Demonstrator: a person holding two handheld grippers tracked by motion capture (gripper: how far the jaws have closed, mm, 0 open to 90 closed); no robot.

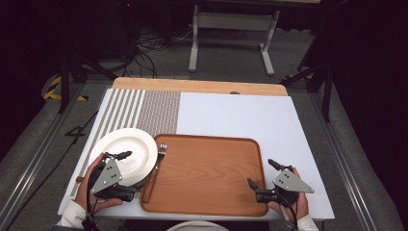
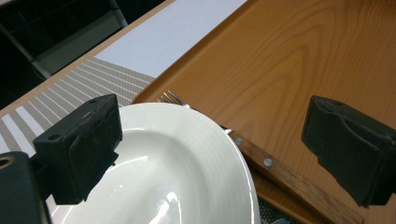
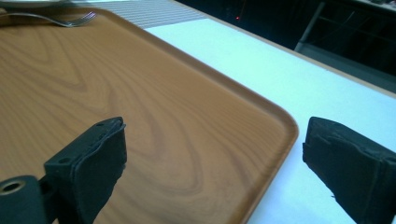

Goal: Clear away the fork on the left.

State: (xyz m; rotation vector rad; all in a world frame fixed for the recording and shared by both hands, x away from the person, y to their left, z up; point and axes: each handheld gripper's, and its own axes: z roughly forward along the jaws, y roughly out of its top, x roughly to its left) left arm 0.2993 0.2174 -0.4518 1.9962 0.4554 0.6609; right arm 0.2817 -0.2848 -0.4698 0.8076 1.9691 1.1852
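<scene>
A white plate (image 1: 124,148) (image 2: 177,163) lies at the table's front left, beside a wooden tray (image 1: 207,175) (image 2: 303,60) (image 3: 140,93). A fork (image 1: 157,163) (image 2: 261,161) (image 3: 60,21) with a wooden handle rests along the tray's left rim, partly under the plate's edge. My left gripper (image 1: 126,175) (image 2: 210,154) is open, its jaws spread either side of the plate's rim and the fork handle. My right gripper (image 1: 263,174) (image 3: 215,172) is open too, one jaw over the tray and the other outside its right rim. Nothing is held.
A striped grey placemat (image 1: 139,113) (image 2: 93,79) lies behind the plate on the white table top (image 1: 235,115) (image 3: 261,60). The table's wooden far edge (image 1: 197,85) borders a dark floor with cables and a frame's legs.
</scene>
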